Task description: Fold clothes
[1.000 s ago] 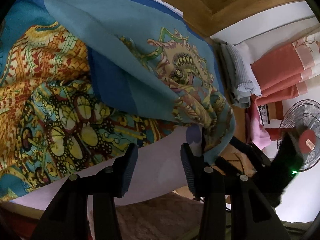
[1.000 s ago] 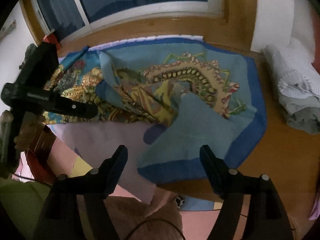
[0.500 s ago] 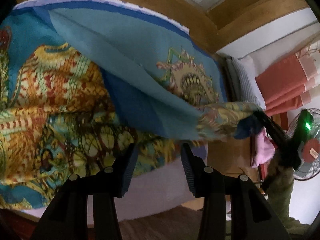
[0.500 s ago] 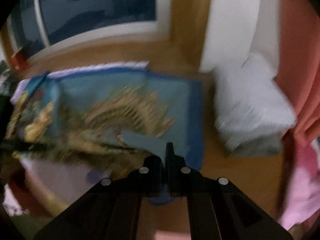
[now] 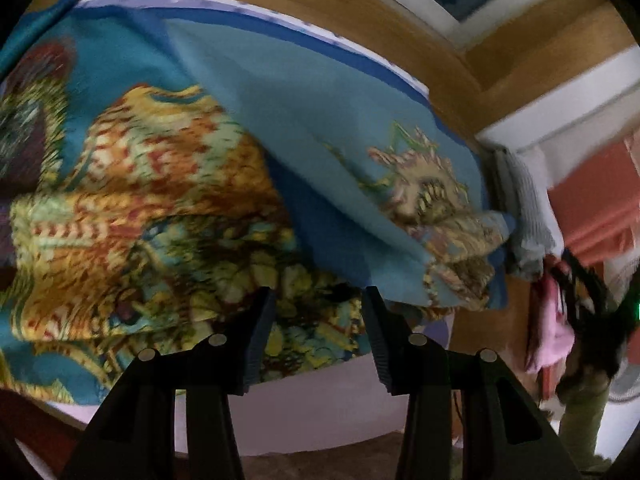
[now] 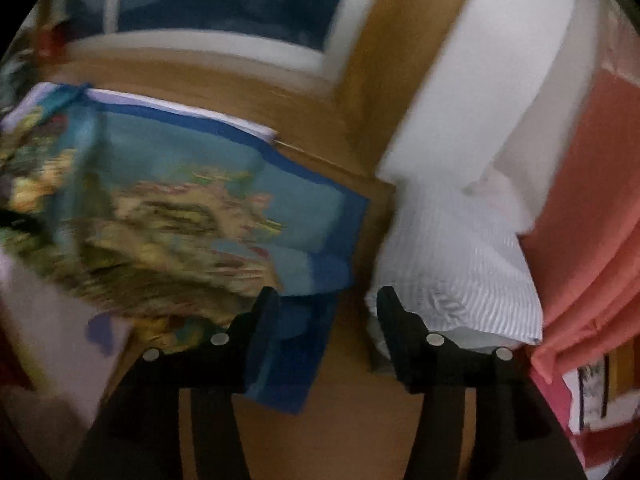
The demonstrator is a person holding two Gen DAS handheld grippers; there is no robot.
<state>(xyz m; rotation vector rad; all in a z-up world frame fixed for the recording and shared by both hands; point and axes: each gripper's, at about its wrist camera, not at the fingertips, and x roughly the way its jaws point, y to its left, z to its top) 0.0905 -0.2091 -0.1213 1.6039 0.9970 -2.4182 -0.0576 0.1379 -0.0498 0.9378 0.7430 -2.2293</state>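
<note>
the big blue cloth with a gold dragon print (image 5: 224,184) lies on the wooden surface (image 6: 344,412), one flap folded over, folding barely begun. left tool (image 5: 318,300) apart, empty; right tool (image 6: 324,300) opening, blue corner (image 6: 296,360) between, unpinched.

A blue cloth (image 5: 256,128) printed with gold, red and green ornament lies spread but rumpled, one plain blue-bordered flap folded across its patterned middle.
</note>
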